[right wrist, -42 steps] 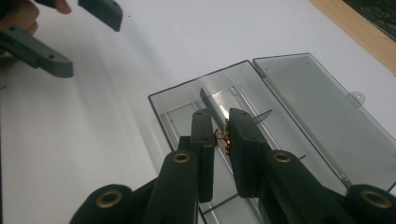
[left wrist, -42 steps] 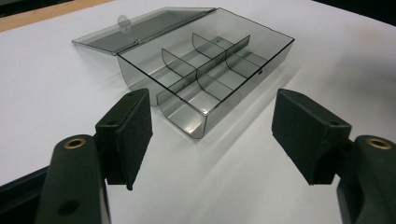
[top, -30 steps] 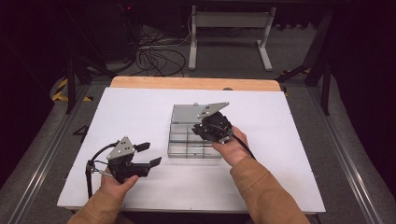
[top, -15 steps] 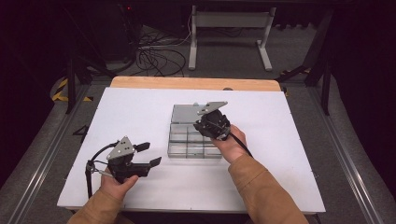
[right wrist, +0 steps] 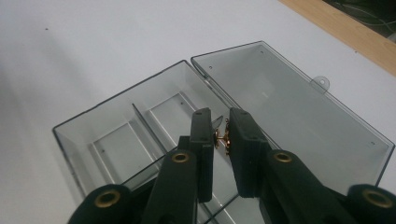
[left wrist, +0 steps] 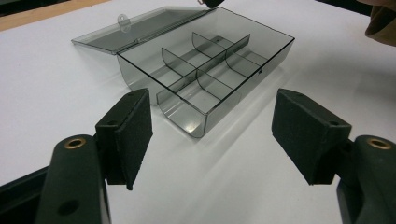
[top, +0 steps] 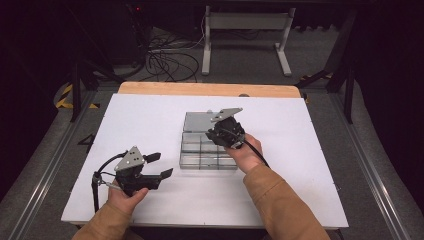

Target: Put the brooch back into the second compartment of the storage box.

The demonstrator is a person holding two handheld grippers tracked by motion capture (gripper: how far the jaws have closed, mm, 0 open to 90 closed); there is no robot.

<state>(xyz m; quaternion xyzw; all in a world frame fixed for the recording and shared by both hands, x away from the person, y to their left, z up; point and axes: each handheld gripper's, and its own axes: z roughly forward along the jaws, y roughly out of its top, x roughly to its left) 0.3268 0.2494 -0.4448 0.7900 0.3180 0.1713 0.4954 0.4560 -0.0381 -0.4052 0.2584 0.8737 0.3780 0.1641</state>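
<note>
A clear grey compartment box [top: 200, 159] lies in the middle of the white table, its lid [top: 196, 121] folded flat behind it. My right gripper [top: 220, 136] hangs over the box's far compartments, shut on a small gold stud [right wrist: 222, 135] pinched between its pads [right wrist: 203, 135]. In the right gripper view the box [right wrist: 116, 135] and the lid [right wrist: 299, 107] lie right below the jaws. My left gripper [top: 161, 165] rests low on the table to the box's left, open and empty. Its view looks between its pads [left wrist: 135, 130] at the box [left wrist: 205, 70], whose compartments look empty.
The white table top [top: 310, 150] has bare surface on every side of the box. A wooden strip [top: 205, 89] runs along the far edge. Beyond it are cables [top: 170, 60] and a metal stand [top: 245, 30] on the dark floor.
My right gripper has shifted only very slightly over the box with the stud still in it. The left gripper has stayed still.
</note>
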